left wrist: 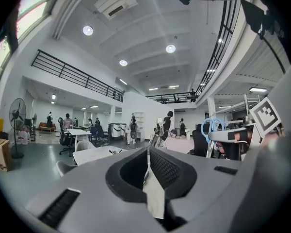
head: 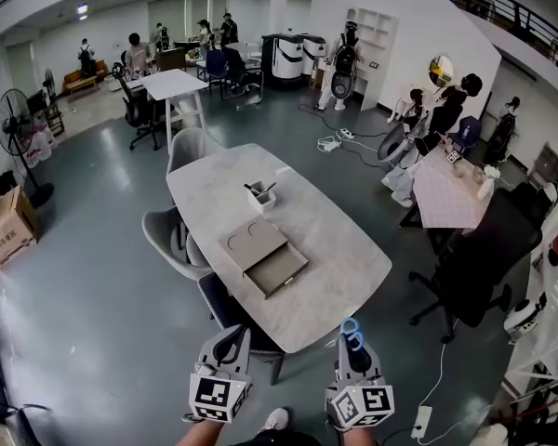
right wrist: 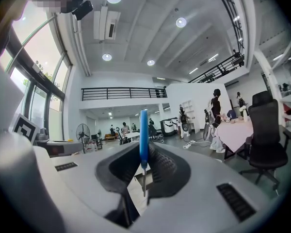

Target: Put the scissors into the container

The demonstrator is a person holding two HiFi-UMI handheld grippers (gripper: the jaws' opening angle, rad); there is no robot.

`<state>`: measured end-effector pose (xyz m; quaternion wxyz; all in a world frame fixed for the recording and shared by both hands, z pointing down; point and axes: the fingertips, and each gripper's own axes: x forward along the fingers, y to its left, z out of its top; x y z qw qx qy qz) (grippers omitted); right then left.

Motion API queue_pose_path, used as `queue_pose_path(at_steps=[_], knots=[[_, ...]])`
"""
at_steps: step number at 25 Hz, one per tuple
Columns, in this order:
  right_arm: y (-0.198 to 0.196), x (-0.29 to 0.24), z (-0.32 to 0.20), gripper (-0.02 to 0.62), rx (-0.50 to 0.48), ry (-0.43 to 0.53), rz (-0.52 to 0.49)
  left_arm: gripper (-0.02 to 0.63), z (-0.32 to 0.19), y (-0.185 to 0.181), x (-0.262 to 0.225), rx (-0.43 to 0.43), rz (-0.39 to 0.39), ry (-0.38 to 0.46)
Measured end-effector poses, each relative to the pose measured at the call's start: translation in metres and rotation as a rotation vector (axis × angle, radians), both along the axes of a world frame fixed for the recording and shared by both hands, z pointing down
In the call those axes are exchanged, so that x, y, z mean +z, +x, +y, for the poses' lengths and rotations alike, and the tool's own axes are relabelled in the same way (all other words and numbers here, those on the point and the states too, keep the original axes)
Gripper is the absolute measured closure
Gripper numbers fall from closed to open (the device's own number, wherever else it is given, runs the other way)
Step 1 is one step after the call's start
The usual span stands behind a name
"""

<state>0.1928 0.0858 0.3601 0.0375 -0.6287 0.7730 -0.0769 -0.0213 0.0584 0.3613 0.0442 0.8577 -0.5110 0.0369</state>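
a person stands at the near end of a long pale worktop [head: 353,249], a gripper in each hand. at 5 o'clock in the head view, the right gripper [head: 353,345] has its fingers clamped on the blue-handled scissors [head: 352,329]. the handle loops poke past the fingertips toward 12 o'clock and the blades run back between the pads. at 7 o'clock the left gripper [head: 230,340] carries nothing, its fingers drawn together. both are short of the worktop's edge, near a dark chair [head: 231,309] tucked under its near end.

farther on, between 10 and 11 o'clock from the scissors, lies a flat grey box [head: 260,244] with what looks like an open tray on its near side. beyond it, at 11 o'clock, a small white pot [head: 261,198] stands with pens in it. which of the two is the container meant cannot be told from here.

the step in hand appears to be the carry. done well, it likely means keeping the squeeze firm on the thin metal, bringing the right gripper over the worktop toward 11 o'clock, and tipping it down only once it is above the opening. since the loops lead, the scissors would enter handles first. the pot is narrow and already crowded, so a low, centred release seems wise. the free left gripper could steady the pot.
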Motion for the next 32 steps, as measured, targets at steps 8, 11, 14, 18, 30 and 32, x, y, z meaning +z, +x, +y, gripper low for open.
queue_pose_path(at_steps=[8, 11, 14, 18, 30, 32], knots=[[0.03, 0.008, -0.052, 0.554, -0.044, 0.007, 0.003, 0.581, -0.048, 0.032, 0.007, -0.034, 0.004, 0.01], [0.036, 0.008, -0.067, 0.554, -0.058, 0.016, 0.006, 0.581, -0.058, 0.038, 0.008, -0.048, 0.005, 0.015], [0.037, 0.009, -0.079, 0.554, -0.07, 0.013, 0.008, 0.581, -0.065, 0.039, 0.008, -0.058, 0.002, 0.012], [0.035, 0.009, -0.09, 0.554, -0.086, 0.012, 0.008, 0.581, -0.07, 0.035, 0.01, -0.077, 0.0, 0.004], [0.021, 0.014, -0.155, 0.554, -0.11, 0.022, 0.028, 0.581, -0.13, 0.029, 0.017, -0.081, 0.021, 0.008], [0.018, 0.011, -0.173, 0.554, -0.109, 0.032, 0.03, 0.581, -0.148, 0.027, 0.016, -0.078, 0.024, 0.017]])
